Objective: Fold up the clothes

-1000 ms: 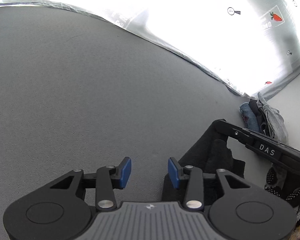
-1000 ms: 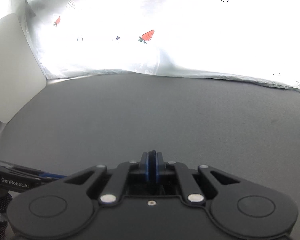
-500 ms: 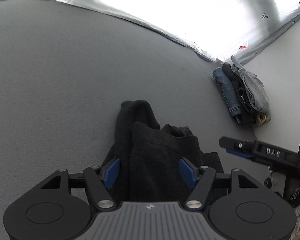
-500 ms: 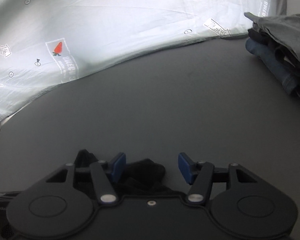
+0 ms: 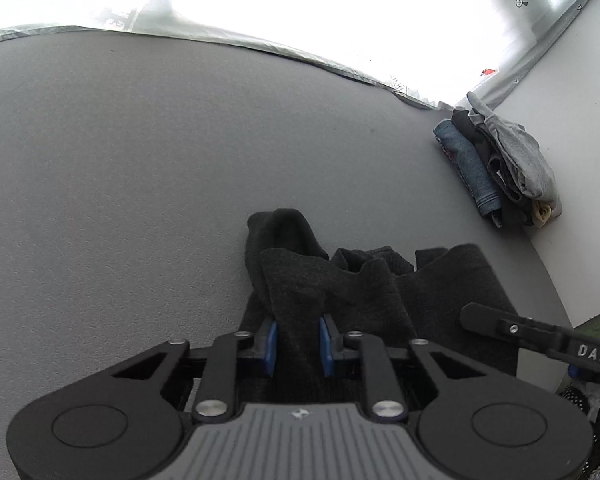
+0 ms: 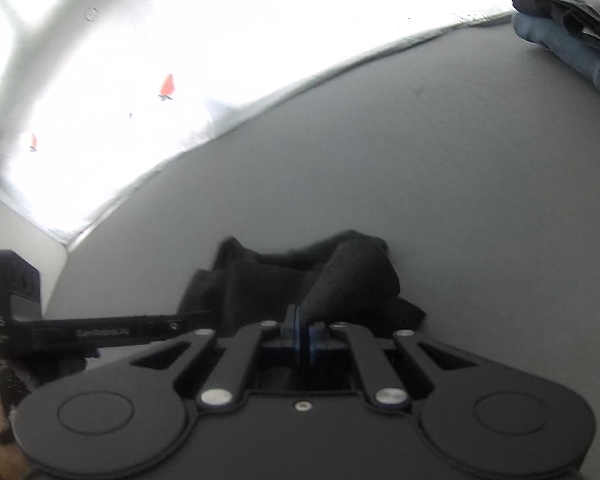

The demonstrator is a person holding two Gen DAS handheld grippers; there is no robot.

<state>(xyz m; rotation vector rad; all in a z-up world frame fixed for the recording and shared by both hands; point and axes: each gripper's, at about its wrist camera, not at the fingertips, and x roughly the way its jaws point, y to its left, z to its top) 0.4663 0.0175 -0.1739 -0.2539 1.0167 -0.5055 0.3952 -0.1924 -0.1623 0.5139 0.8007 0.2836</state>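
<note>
left claw (image 5: 297, 346) pinching black garment (image 5: 340, 288) | right claw (image 6: 302, 336) pinching black garment's fold | garment lying on grey bench (image 5: 140, 180) | folded clothes stack (image 5: 500, 168) lying well beyond garment

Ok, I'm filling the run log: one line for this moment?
left gripper: shut on black garment | right gripper: shut on black garment | folded pile: far right of mat

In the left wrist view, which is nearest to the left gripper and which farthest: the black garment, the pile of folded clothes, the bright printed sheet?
1. black garment: between the left gripper fingers.
2. pile of folded clothes: far right, by the wall.
3. bright printed sheet: beyond the grey surface, at the top.
</note>
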